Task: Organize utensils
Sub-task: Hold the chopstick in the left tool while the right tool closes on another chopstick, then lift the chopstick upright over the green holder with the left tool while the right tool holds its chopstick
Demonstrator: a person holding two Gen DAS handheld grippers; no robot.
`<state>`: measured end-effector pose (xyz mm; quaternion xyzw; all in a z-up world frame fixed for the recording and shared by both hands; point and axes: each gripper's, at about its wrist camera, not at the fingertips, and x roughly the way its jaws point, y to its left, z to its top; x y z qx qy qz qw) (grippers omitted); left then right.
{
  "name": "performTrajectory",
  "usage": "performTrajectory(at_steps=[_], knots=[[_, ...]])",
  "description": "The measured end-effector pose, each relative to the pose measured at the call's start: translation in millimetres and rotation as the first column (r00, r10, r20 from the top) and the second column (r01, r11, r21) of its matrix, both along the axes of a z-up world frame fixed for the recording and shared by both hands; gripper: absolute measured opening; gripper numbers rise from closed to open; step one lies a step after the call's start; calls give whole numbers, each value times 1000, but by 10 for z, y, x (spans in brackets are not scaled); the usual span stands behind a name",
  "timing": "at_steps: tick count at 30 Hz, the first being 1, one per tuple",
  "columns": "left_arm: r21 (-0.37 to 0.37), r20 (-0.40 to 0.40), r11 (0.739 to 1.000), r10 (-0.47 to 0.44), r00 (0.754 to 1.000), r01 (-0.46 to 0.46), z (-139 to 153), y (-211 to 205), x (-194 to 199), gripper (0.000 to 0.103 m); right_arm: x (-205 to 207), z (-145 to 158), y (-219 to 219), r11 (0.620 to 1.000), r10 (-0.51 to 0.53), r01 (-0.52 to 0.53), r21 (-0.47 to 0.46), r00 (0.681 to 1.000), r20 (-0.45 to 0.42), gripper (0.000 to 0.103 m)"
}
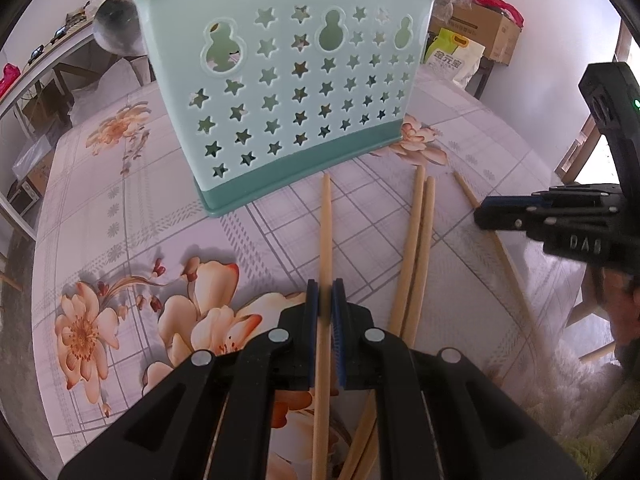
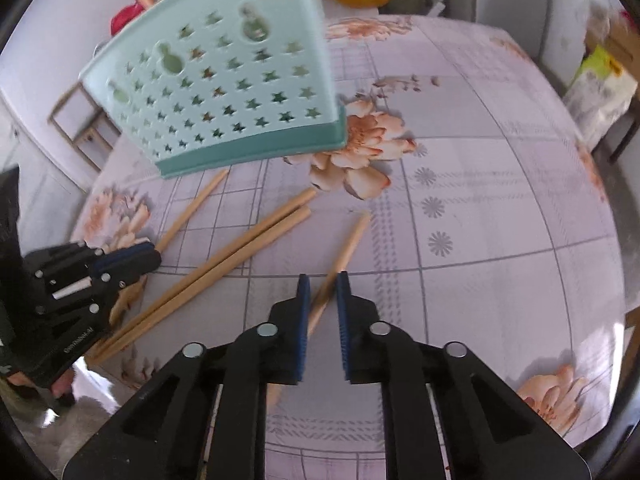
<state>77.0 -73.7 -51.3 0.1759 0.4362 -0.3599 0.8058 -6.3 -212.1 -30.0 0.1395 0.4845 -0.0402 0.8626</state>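
**Two chopsticks lined up, holder waiting at the top of the frame**

In the left wrist view, my left gripper (image 1: 326,286) is clamped on the left chopstick (image 1: 326,220). The stick runs up the middle of the frame, and its tip ends just short of the base of the teal holder (image 1: 280,92). I can't tell whether it has left the floral tablecloth (image 1: 120,220).

In the right wrist view, my right gripper (image 2: 322,280) straddles the right chopstick (image 2: 348,242). There is daylight between the pads, so I'd call the jaws open around it and not yet gripping. The stick sits closer to the pad on the left of the frame. That view is slightly blurred.

A pair of chopsticks (image 2: 240,252) lies loose between the two grippers, running diagonally through the centre-left of that view. The holder stands upright at the upper left, its star-punched wall facing me. I can't see its open top in either view.

To do this step well, I'd centre the right stick between the pads before squeezing so it doesn't swivel. Both grips sit low on the sticks, so the long free ends will swing. I'd lift slowly, turn each stick upright, and bring the tips over the holder's rim from above. The holder looks like light plastic, and I judge that a sideways knock against its wall could push it along the cloth.
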Motion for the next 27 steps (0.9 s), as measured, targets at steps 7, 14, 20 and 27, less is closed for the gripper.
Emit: performTrajectory(at_steps=[7, 14, 20, 27], knots=[[26, -3, 999, -26, 1000, 26, 18, -108, 57, 7, 51, -28, -122, 999, -10, 9, 46, 1000, 17, 5], [66, 8, 996, -54, 999, 53, -2, -319, 144, 9, 119, -59, -211, 997, -6, 5, 74, 1000, 21, 5], [91, 13, 994, -59, 998, 58, 7, -528, 260, 8, 112, -66, -250, 996, -1, -2, 91, 999, 32, 5], [58, 33, 998, -34, 999, 32, 94, -576, 294, 6, 85, -74, -261, 995, -1, -4, 101, 999, 47, 5]])
